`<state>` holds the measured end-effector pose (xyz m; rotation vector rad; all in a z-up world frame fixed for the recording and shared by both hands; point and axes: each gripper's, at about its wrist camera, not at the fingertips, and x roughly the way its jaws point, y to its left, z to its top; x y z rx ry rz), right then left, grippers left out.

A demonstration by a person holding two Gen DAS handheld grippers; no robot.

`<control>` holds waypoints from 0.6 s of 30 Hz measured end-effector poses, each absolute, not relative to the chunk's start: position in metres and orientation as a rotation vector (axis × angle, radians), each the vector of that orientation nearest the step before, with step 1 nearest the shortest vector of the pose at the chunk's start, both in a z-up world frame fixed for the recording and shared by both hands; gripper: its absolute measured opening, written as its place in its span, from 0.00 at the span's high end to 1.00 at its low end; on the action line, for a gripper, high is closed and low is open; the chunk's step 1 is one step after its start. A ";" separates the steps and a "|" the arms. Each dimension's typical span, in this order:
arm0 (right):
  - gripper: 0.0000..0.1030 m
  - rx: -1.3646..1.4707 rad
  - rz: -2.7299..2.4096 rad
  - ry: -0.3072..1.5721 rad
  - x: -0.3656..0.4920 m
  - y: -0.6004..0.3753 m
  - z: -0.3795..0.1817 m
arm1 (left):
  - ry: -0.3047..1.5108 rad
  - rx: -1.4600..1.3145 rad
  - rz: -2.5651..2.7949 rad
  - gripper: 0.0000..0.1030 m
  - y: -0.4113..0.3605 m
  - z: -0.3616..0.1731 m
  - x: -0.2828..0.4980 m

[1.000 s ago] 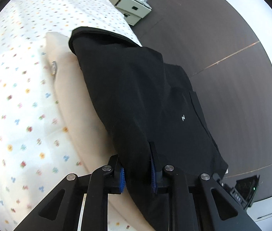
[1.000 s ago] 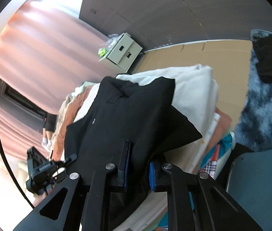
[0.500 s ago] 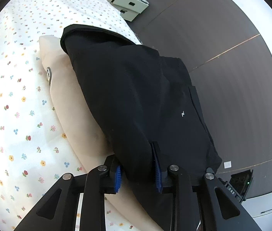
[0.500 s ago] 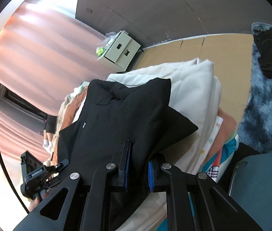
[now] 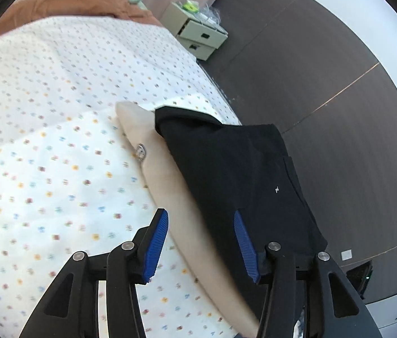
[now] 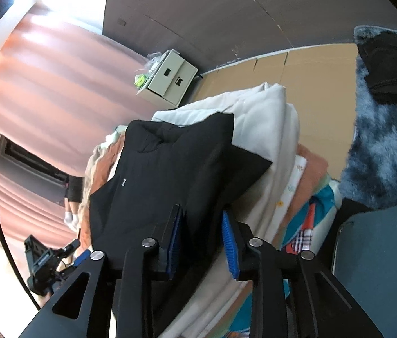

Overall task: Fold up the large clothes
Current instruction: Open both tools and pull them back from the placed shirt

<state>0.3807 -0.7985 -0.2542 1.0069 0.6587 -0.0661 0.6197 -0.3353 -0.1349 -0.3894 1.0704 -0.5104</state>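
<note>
Black garment folded atop cream garment | left gripper released | right gripper parted, straddling it

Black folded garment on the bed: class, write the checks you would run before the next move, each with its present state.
1. Left tool open and clear of the black folded garment: ok.
2. Right tool released: cannot tell; the jaws stand apart, black cloth between them.
3. Garment lies folded on the cream folded cloth: ok.
4. Garment edges squared: not ok; one corner juts out in the right wrist view.
5. Garment fully supported at the bed edge: cannot tell.
</note>
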 end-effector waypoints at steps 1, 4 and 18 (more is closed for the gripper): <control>0.65 1.012 -0.058 0.656 0.377 -0.797 -0.252 | 1.067 -0.391 -0.515 0.51 -0.333 -0.132 0.617; 0.53 0.999 -0.046 0.644 0.364 -0.792 -0.241 | 1.054 -0.375 -0.527 0.46 -0.327 -0.121 0.605; 0.02 0.914 -0.053 0.572 0.286 -0.740 -0.165 | 0.857 -0.258 -0.633 0.01 -0.293 -0.033 0.504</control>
